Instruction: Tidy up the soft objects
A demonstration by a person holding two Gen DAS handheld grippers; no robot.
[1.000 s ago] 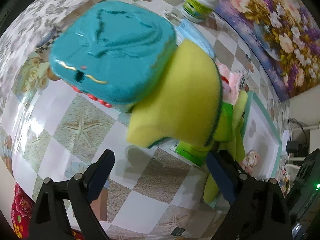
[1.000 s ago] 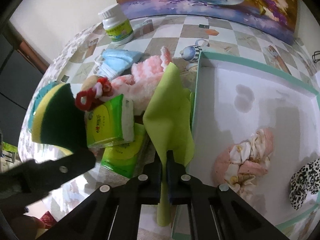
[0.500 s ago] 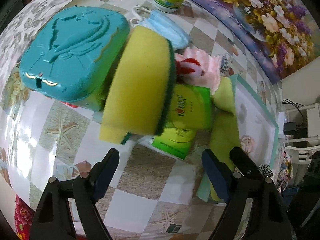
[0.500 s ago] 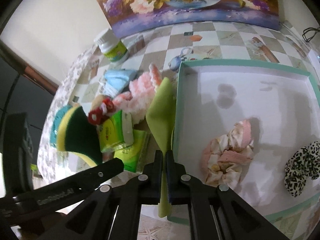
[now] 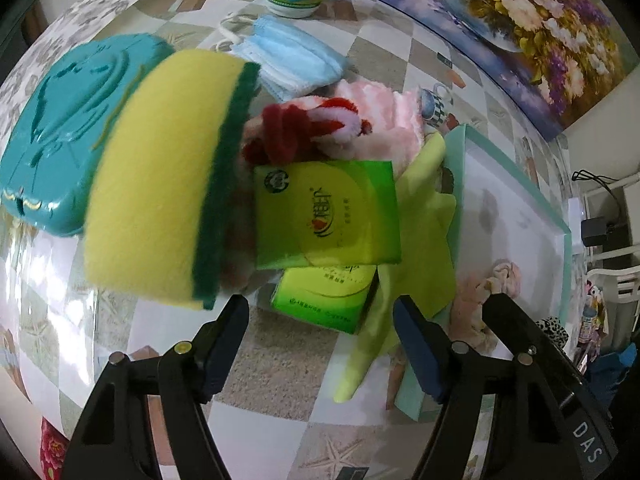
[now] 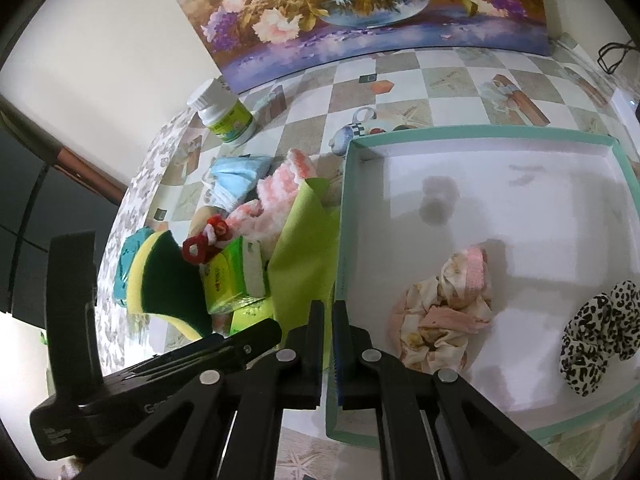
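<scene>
Since a second ago both hands have drifted toward the tray: the left hand-held gripper (image 5: 320,344) has slid off the teal plastic case (image 5: 60,148) and now hangs over the green tissue packs (image 5: 326,216), while the right hand-held gripper (image 6: 329,336) has carried its lime-green cloth (image 6: 306,248) up to the tray's near wall.

That right hand-held gripper is clamped tight on the cloth's lower edge, and the cloth stands up from the jaws like a flag, its long axis running away from the hand toward the pile. It hangs right at the teal rim of the white tray (image 6: 480,130), on the outer side of it, touching or nearly so. The tray floor, with a pink floral scrunchie (image 6: 448,308) and a leopard-print one (image 6: 600,328) already lying in it, sits just to the right of the jaws in that view. So the coming move, I'd judge, is a short sideways carry over the rim, and the right hand is plainly the nearer one.

Over on the left, the jaws are closing but nothing is between them yet; the yellow sponge (image 5: 160,208) lies ahead and to the left of them, propped against the teal case.
</scene>
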